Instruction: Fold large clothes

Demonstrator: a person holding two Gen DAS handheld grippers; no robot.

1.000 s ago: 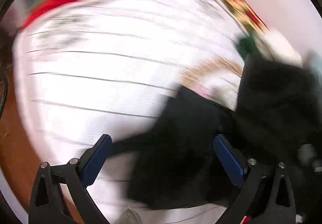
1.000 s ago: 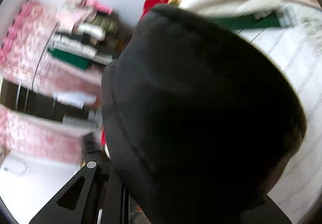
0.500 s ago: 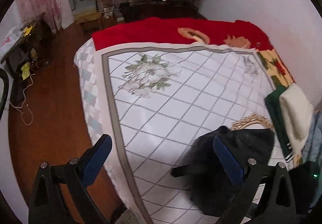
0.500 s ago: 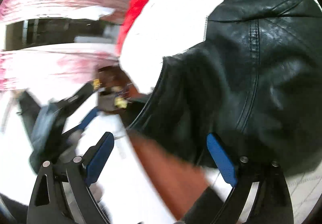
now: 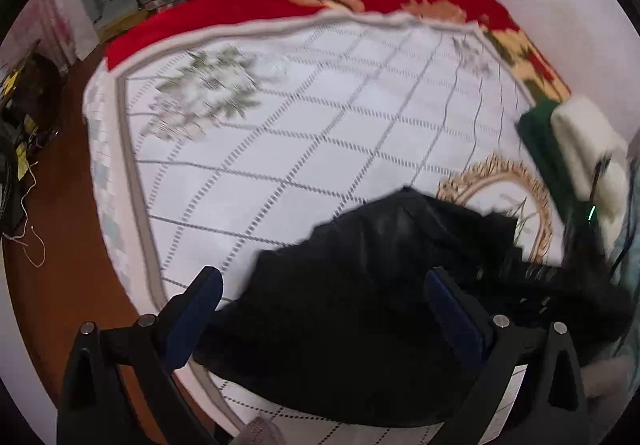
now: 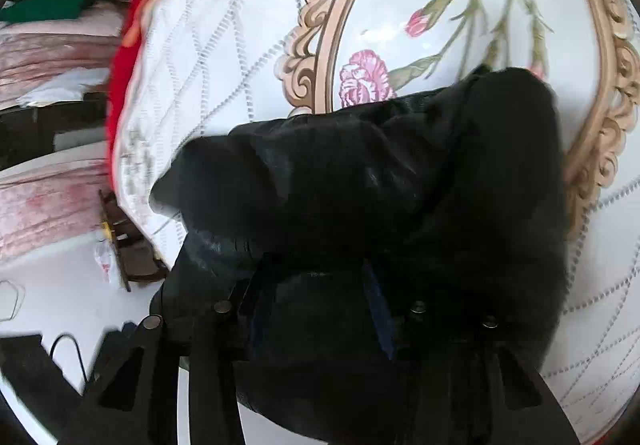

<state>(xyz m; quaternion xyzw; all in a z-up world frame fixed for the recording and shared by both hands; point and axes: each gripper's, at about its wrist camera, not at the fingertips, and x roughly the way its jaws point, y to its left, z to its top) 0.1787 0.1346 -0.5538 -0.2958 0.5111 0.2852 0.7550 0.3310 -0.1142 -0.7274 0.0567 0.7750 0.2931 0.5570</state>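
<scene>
A black leather jacket (image 5: 380, 285) lies bunched on the white quilted bedspread (image 5: 280, 149) near the bed's front edge. My left gripper (image 5: 320, 309) is open, its blue pads wide apart just above the jacket's near part, holding nothing. In the right wrist view the same jacket (image 6: 400, 173) fills the middle, over the gold-framed flower print (image 6: 460, 17) of the bedspread. My right gripper (image 6: 316, 305) has its jaws drawn in close, with black jacket leather bunched between the blue pads.
A red blanket (image 5: 260, 5) covers the bed's far end. Folded green and cream clothes (image 5: 576, 149) lie stacked at the right edge of the bed. Wooden floor (image 5: 52, 237) and clutter lie to the left, with hanging clothes at the back.
The right gripper was open half a second ago and has closed on the jacket. The left gripper has dropped closer to the jacket and stays open.
</scene>
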